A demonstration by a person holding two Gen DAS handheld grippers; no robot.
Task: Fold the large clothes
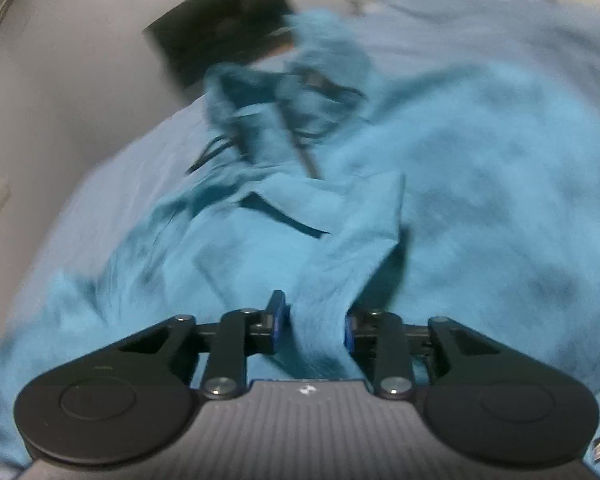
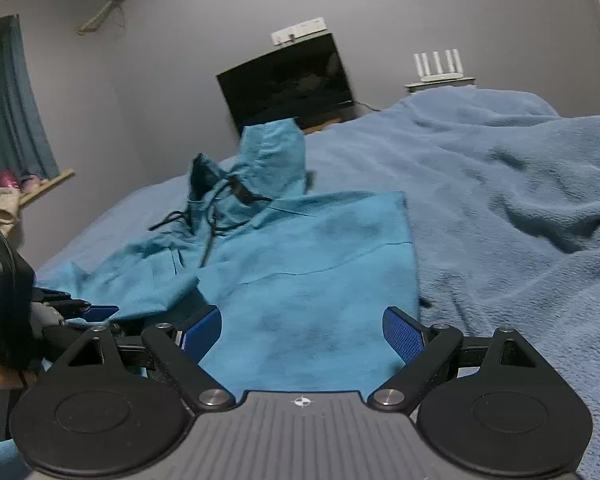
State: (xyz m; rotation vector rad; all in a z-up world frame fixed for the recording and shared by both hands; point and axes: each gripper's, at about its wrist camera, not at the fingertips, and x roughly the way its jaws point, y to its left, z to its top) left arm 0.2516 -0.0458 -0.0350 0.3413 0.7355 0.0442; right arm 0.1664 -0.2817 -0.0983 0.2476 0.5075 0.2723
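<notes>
A teal hoodie [image 2: 312,248] with black drawstrings [image 2: 208,240] lies on the bed, its hood [image 2: 272,152] standing up at the far end. In the left wrist view, which is blurred, my left gripper [image 1: 316,326] is shut on a bunched fold of the hoodie [image 1: 480,200], and cloth fills the gap between its blue pads. The same gripper [image 2: 92,310] shows at the left edge of the right wrist view, at the hoodie's left side. My right gripper [image 2: 302,330] hangs open over the near hem, with flat cloth below its spread fingers and nothing pinched.
A thick blue fleece blanket [image 2: 520,200] is heaped on the right half of the bed. The light blue sheet [image 2: 112,216] shows at the left. A dark television [image 2: 288,80] and a white router [image 2: 438,64] stand against the far wall. A blue curtain [image 2: 12,100] hangs at the left.
</notes>
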